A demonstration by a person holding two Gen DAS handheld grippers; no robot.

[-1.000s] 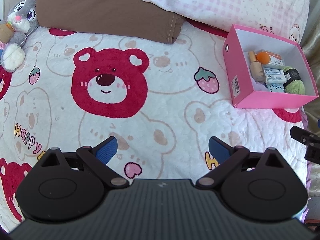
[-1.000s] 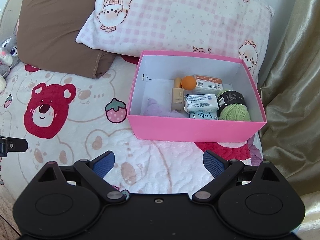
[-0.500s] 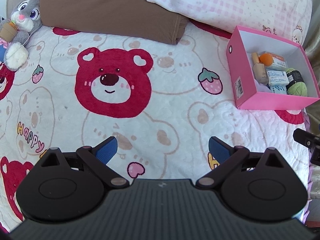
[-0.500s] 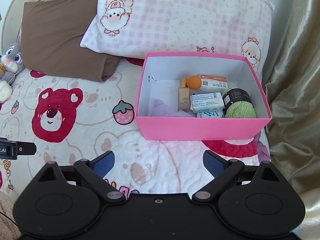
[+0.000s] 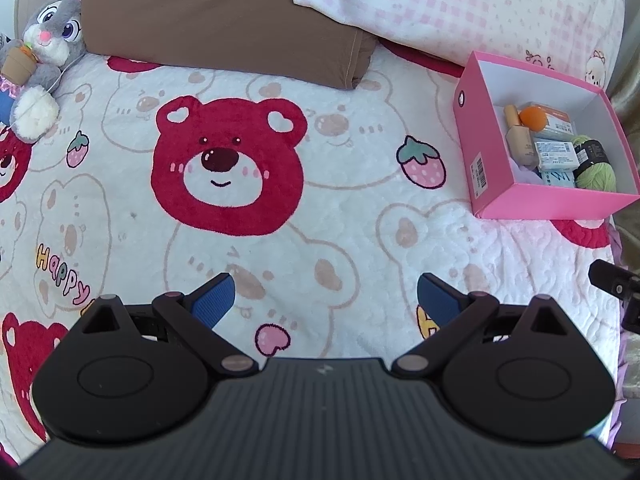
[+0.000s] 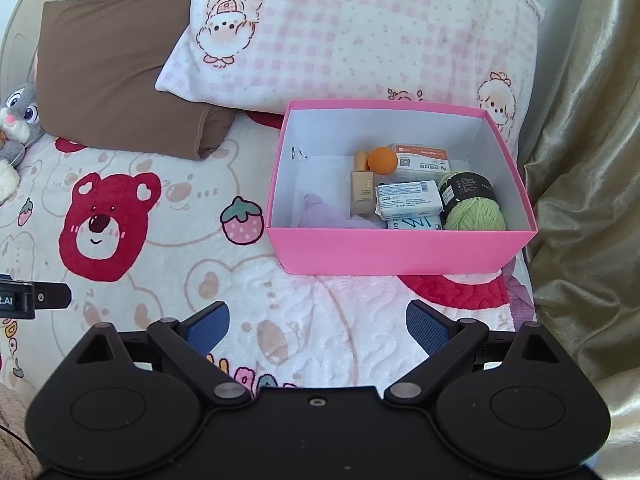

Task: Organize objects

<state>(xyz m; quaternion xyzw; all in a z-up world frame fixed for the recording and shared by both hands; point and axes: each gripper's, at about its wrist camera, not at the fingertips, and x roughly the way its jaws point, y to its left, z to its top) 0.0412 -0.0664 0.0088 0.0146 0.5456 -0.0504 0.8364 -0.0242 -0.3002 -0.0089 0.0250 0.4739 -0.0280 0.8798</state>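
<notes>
A pink box (image 6: 400,252) (image 5: 544,204) stands on the bed near the right edge. Inside it lie a green yarn ball (image 6: 472,208) (image 5: 596,168), an orange ball (image 6: 383,161) (image 5: 534,119), a beige bottle (image 6: 362,192), white packets (image 6: 408,200) and a lilac soft item (image 6: 328,216). My right gripper (image 6: 318,322) hangs open in front of the box, nothing between its blue pads. My left gripper (image 5: 325,298) is open over the bear-print blanket, left of the box, holding nothing.
A brown pillow (image 5: 224,20) and a pink checked pillow (image 6: 352,40) lie at the head of the bed. A grey plush rabbit (image 5: 40,60) sits far left. A golden curtain (image 6: 588,160) hangs right of the box. The blanket (image 5: 340,216) spreads between.
Both grippers have drawn back and shifted slightly left, so the box sits further right in each view. Both stay open.
</notes>
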